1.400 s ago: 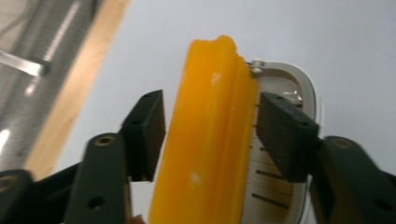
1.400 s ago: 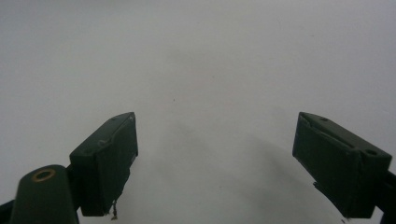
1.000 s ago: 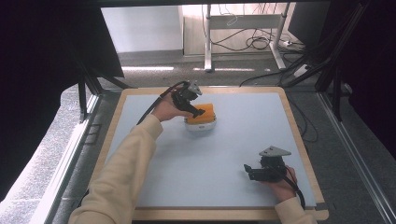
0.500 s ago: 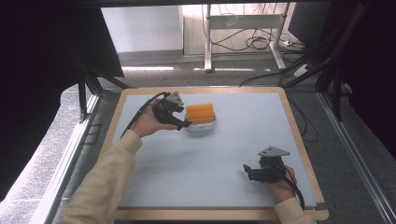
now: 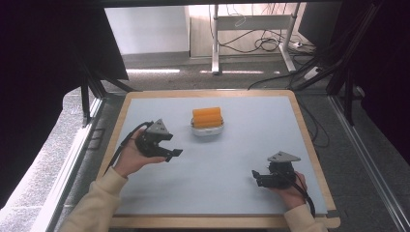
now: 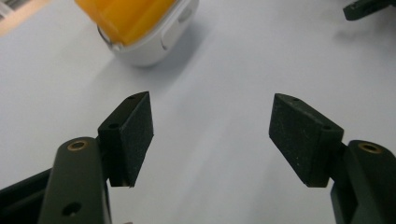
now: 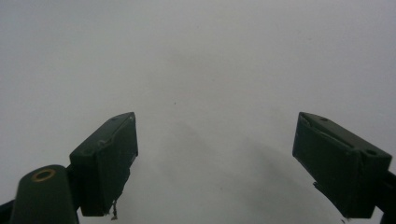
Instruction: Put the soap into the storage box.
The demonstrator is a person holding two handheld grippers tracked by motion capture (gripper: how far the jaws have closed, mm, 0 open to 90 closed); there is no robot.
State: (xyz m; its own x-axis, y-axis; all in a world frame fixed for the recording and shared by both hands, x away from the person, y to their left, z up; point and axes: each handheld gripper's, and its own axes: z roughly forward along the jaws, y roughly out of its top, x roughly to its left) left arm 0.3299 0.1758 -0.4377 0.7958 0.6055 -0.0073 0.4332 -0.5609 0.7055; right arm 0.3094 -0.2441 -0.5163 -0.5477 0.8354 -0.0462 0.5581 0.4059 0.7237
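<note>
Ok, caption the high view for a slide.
Left gripper open beside the orange-topped white container; right gripper open near the table's front edge.

Orange block (image 5: 207, 116), white dish (image 5: 207, 130), black tongs (image 5: 175, 154).

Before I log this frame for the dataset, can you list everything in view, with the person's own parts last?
Orange block in white holder: one, orange over white, far middle of the mat, untouched.
Mat: one, pale blue-grey, covering the board.
Wooden board: one, light wood, rim around the mat.
Desk legs and cables: several, white and black, on the floor beyond.
Left gripper: one, black, left of the holder, jaws open and bare.
Right gripper: one, black, near right, jaws open and bare.
Sleeves: two, cream, at the near edge.
</note>
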